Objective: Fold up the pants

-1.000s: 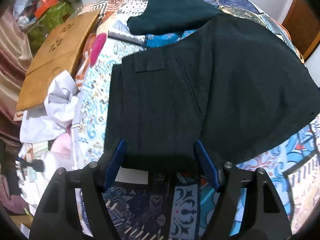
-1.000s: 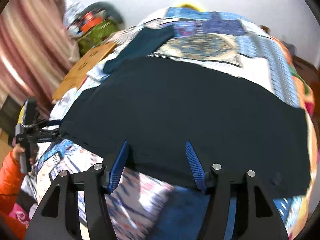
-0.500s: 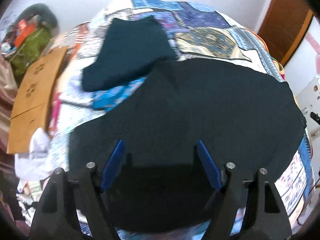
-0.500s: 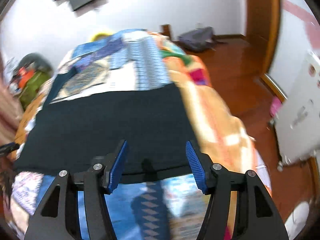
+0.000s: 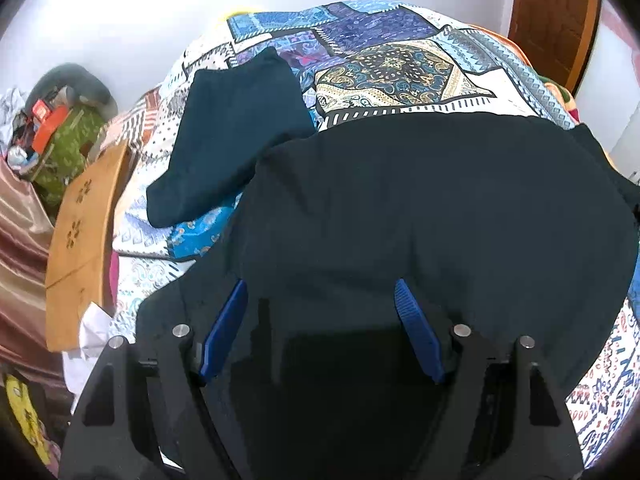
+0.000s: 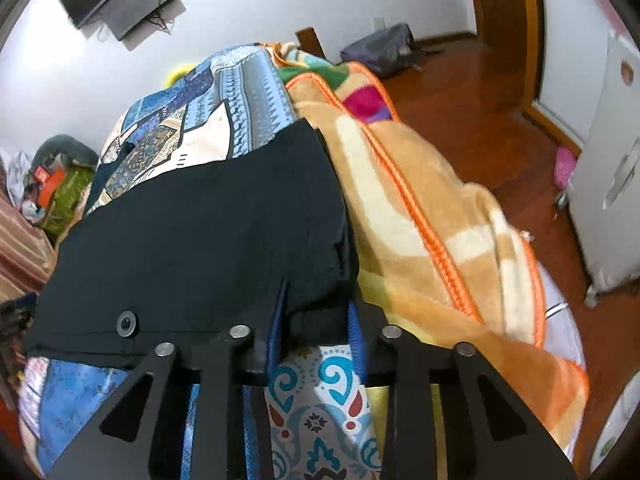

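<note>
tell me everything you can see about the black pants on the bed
The black pants look like a matte woven fabric, spread flat across the patchwork bedspread, with a round button near one edge. The right gripper has its jaws narrowed around a bunched corner beside the orange blanket. The left gripper is wide open above the cloth. A separate dark folded garment lies behind, touching them.

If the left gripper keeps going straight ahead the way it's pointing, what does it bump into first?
Most likely the black pants. The left gripper is open with that dark cloth spread right between and ahead of its fingers, though depth is hard to judge here. The patchwork bedspread lies further on.
</note>
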Demonstrator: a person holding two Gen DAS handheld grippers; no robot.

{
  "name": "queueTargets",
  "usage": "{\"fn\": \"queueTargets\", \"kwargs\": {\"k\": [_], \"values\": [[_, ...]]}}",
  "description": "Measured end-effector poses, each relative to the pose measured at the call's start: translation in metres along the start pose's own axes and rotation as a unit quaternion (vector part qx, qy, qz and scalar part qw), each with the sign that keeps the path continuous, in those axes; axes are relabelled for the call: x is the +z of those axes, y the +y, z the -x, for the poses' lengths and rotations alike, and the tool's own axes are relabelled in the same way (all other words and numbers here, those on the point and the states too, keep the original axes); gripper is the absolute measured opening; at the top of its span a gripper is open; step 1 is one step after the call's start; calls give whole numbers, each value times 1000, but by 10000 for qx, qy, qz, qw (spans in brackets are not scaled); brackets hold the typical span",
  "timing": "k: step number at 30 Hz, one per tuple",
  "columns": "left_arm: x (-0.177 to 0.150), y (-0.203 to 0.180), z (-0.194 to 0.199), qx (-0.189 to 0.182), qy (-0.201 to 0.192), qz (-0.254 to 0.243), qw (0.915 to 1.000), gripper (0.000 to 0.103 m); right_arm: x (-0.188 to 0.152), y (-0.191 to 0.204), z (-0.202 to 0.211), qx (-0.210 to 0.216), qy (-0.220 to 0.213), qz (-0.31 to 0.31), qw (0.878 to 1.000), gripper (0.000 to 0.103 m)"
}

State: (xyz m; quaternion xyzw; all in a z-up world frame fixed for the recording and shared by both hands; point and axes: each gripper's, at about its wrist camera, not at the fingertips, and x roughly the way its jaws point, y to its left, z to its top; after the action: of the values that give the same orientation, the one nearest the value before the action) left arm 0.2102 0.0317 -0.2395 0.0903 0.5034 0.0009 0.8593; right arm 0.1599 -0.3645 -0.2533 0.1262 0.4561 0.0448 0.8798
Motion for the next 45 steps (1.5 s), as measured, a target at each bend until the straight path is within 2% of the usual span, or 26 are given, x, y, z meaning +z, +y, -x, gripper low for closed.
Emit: {"fn": "queueTargets", "kwargs": {"k": [2,4,8,10,13,14,16,22,25,33,37,41,45], "values": [[-1,2,-1,-14,-29,99,9999,79,0,5,2,-216,-65,242,9995,20],[-4,2,0,-11,-57,178,9998,81,2,5,-3,-259,-12,259,9993,20],[-4,2,5,-54,37,149,9999,80,7,3,2,-601,-28,289,9978,28],[-1,0,9,-146,65,51,9999,80,10,-1,14,-714,-34,177,9973,28],[5,-11,18,-415,-20,-93,9991,80,12,-8,34,-161,8,-245,9996,31],[9,-17,21,-528,-59,-139,9985,80,11,-9,40,23,28,-385,9993,40],[15,-29,21,-722,-50,-227,9971,80,6,-7,49,284,9,-508,9983,49],[23,-77,10,-988,99,-677,9928,81,-20,10,38,900,348,-831,9919,49],[27,-98,8,-1030,93,-873,9908,83,-27,10,17,1020,515,-1089,9875,49],[40,-137,2,-1213,158,-1253,9846,83,-13,-5,-5,1152,-3,-1653,9795,49],[48,-156,-1,-1357,170,-1349,9814,83,-3,-4,-12,913,-221,-1592,9828,46],[56,-174,3,-1599,114,-1367,9775,83,6,-5,-15,740,-231,-1474,9860,12],[63,-178,19,-1581,-214,-1360,9778,83,20,0,1,872,-479,-1261,9870,9]]}}
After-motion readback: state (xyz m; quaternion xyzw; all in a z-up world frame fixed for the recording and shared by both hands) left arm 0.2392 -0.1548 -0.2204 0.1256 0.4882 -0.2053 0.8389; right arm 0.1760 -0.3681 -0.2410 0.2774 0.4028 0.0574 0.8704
